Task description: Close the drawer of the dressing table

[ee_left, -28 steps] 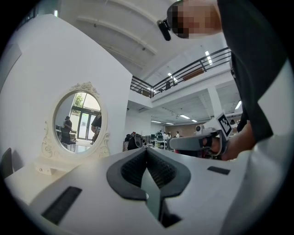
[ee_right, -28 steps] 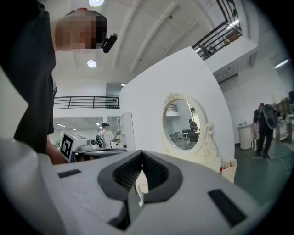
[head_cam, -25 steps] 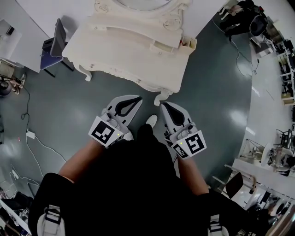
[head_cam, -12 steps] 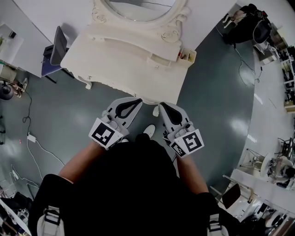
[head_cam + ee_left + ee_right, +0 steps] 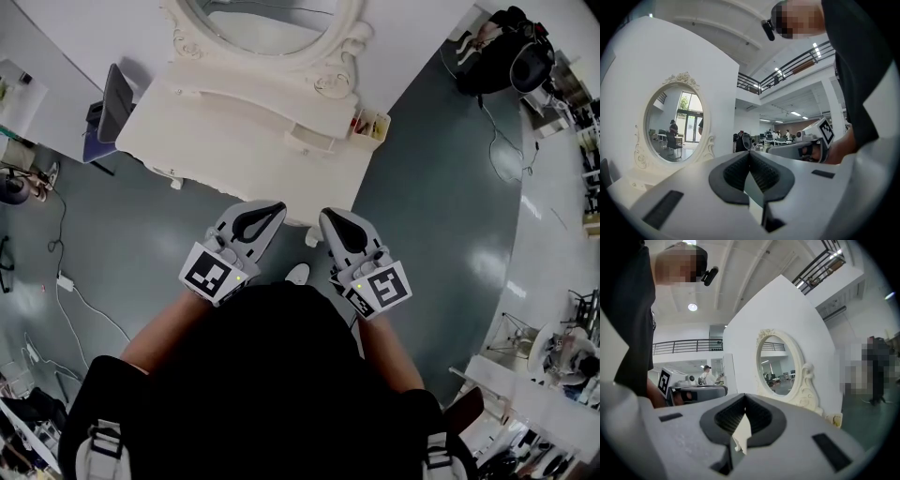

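Note:
The cream dressing table (image 5: 234, 141) stands ahead of me with its oval mirror (image 5: 267, 23) at the back. A small drawer (image 5: 309, 141) juts out from the low shelf under the mirror, right of centre. My left gripper (image 5: 277, 204) and right gripper (image 5: 325, 214) are held level side by side at the table's front edge, both shut with nothing in them. In the left gripper view the shut jaws (image 5: 750, 153) point past the mirror (image 5: 670, 124). In the right gripper view the shut jaws (image 5: 744, 395) point left of the mirror (image 5: 778, 369).
A small open box (image 5: 372, 122) with items sits at the table's right end. A dark chair (image 5: 111, 98) stands at the table's left. Cables (image 5: 56, 272) trail over the floor at left, and bags (image 5: 506, 47) lie at the upper right. My shoe (image 5: 296, 274) shows below the grippers.
I have walked up to the dressing table. Both grippers, still shut, now reach its front edge instead of hanging short of it. More of the mirror has come into the head view.

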The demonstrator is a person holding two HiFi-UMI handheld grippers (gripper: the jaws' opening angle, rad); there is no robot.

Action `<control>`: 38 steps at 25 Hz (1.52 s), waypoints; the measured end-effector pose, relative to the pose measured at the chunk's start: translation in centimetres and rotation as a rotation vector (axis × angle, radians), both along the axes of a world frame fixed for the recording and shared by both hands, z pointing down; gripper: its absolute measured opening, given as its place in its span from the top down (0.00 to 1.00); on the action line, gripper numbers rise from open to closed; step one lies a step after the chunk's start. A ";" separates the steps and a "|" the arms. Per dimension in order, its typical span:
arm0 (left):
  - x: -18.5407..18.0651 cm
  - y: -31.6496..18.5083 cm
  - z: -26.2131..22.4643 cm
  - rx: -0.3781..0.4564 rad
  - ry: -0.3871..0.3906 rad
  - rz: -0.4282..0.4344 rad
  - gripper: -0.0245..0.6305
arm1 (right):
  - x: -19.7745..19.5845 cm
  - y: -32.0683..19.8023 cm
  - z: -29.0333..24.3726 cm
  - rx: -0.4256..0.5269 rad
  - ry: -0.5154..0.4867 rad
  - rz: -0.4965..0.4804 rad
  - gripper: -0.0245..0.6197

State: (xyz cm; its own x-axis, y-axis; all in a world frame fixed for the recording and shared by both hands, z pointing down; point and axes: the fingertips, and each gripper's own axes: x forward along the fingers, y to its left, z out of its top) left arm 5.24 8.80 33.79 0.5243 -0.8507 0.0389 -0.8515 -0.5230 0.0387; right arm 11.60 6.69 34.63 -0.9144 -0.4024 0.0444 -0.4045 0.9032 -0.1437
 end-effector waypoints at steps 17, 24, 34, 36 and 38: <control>-0.1 -6.3 1.0 -0.011 -0.003 -0.004 0.97 | -0.5 -7.0 1.1 -0.005 0.009 0.006 0.96; -3.0 -11.3 1.0 -0.007 0.001 0.076 0.97 | -2.8 -11.3 1.5 -0.034 0.035 0.091 0.96; -6.7 -17.9 2.9 -0.019 -0.012 0.193 0.97 | -6.0 -16.9 3.9 -0.101 0.092 0.203 0.96; -7.1 -18.9 3.5 -0.023 -0.014 0.214 0.97 | -6.6 -17.6 4.9 -0.125 0.102 0.217 0.96; -7.5 -19.7 4.0 -0.025 -0.013 0.234 0.97 | -7.2 -18.1 6.1 -0.152 0.124 0.226 0.96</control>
State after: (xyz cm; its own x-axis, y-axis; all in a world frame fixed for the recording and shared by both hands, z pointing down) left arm -2.26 -10.92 37.81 0.7061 -0.7049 0.0670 -0.7079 -0.7049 0.0439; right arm 4.40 -11.41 40.76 -0.7866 -0.5751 0.2249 -0.6153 0.7605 -0.2074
